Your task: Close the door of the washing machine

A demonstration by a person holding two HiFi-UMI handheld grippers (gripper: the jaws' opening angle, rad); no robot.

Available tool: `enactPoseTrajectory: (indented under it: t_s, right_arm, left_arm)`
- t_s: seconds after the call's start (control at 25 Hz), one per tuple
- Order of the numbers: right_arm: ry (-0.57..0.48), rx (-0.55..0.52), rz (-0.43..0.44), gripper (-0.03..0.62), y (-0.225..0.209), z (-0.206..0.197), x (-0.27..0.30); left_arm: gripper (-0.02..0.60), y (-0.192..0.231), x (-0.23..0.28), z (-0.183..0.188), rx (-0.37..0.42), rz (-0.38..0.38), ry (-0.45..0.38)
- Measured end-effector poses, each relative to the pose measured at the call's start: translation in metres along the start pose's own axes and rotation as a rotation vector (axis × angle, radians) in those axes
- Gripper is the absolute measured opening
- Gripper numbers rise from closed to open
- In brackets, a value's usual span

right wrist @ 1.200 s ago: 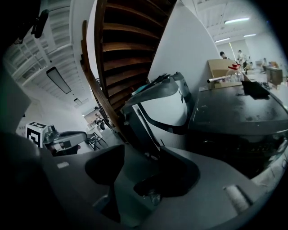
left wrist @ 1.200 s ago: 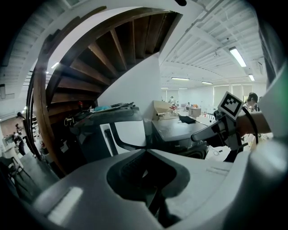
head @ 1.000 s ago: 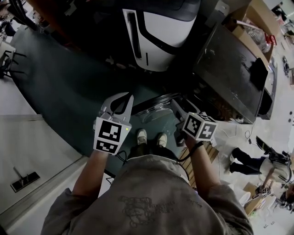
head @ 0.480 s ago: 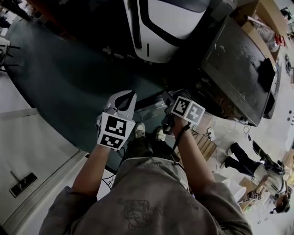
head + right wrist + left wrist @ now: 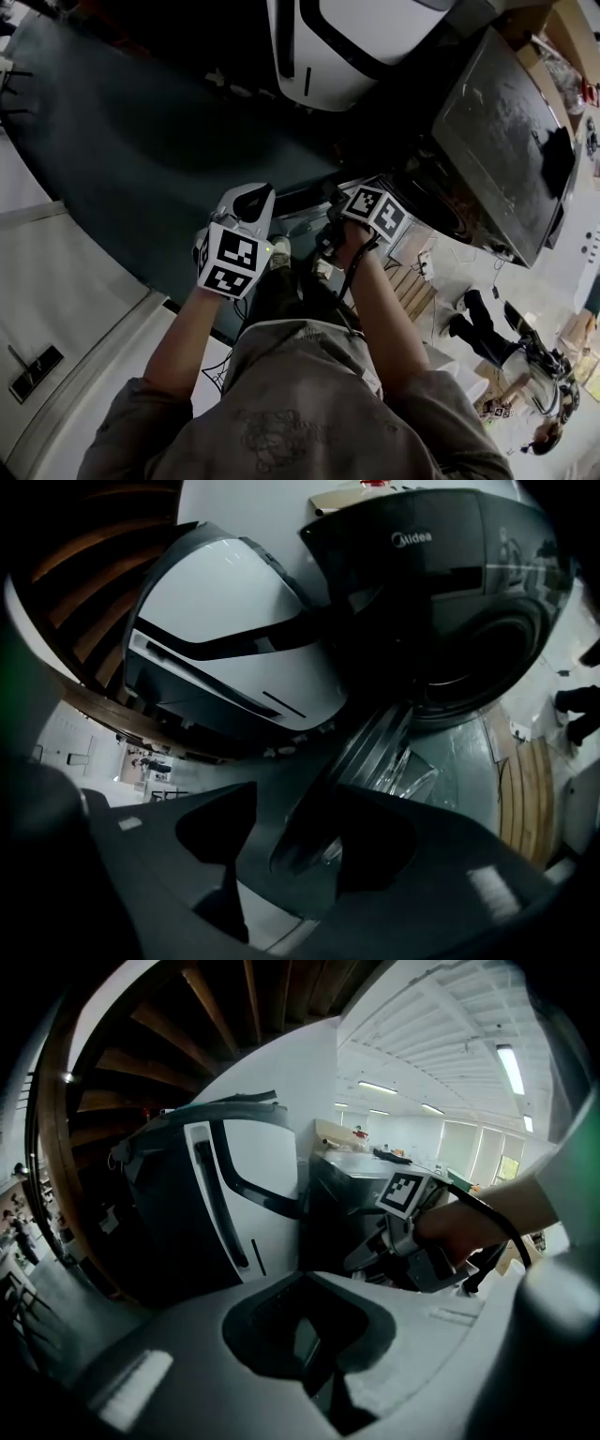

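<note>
The washing machine door [image 5: 361, 752] stands open, swung out from the front of the dark washing machine [image 5: 450, 602]. In the right gripper view its round rim and glass run slantwise down from the machine's front towards the camera. Under it lies a dark green floor mat [image 5: 131, 159].

The right gripper [image 5: 305, 794] points steeply down at the door. Its jaws have just been opening and stand wide apart, and the lower end of the door's rim shows in the gap between them. I cannot tell whether either jaw touches the rim. In the head view this gripper's marker cube [image 5: 375, 211] sits just in front of the person's right hand, close to the lower corner of the washing machine.

The left gripper [image 5: 253, 192] is held beside it, near but apart, over the mat. In its own view the two white jaws are together with nothing between them. That view looks past them to the other gripper at the right and to a white machine with black trim [image 5: 234, 1194]. This white machine stands just beside the washing machine, on the left as the gripper views show it.

The person's shoes [image 5: 278, 248] show on the mat between the two grippers — just behind the door in the head view.
</note>
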State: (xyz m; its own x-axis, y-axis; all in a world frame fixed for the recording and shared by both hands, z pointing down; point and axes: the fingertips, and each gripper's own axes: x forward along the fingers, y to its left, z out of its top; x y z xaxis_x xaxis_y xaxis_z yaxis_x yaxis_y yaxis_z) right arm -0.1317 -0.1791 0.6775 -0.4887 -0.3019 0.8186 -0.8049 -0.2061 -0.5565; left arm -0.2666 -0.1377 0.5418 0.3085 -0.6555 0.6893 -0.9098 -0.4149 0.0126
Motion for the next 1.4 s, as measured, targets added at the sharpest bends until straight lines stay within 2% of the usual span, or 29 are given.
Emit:
enactPoseTrajectory:
  t_s: [0.28,0.36,0.48,0.6,0.84,1.04,1.4]
  right_arm:
    - [0.023,0.118,-0.022,0.285,-0.018,-0.007,0.028]
    - [0.022,0.120,-0.041,0.275,-0.022,-0.009,0.031]
    - [0.020,0.117,-0.073,0.198,-0.028,-0.010,0.031]
    - [0.016,0.107,-0.078,0.200,-0.029,-0.010,0.031]
    - [0.014,0.093,-0.072,0.202,-0.033,-0.013,0.029]
    - [0.034,0.062,-0.066,0.201,-0.039,-0.018,0.024]
    - [0.078,-0.103,-0.070,0.206,-0.064,-0.033,0.004]
  left_arm:
    - [0.000,0.021,0.013,-0.029,-0.036,0.041,0.034]
    - [0.000,0.022,0.013,-0.033,-0.027,0.049,0.042]
    - [0.000,0.021,0.013,-0.038,-0.052,0.036,0.045]
    - [0.000,0.020,0.012,-0.042,-0.080,0.025,0.046]
    - [0.000,0.010,0.014,-0.050,-0.054,0.009,0.072]
    - [0.000,0.024,0.007,-0.057,-0.084,0.054,0.086]
    - [0.000,-0.004,-0.001,-0.052,-0.051,0.011,0.104]
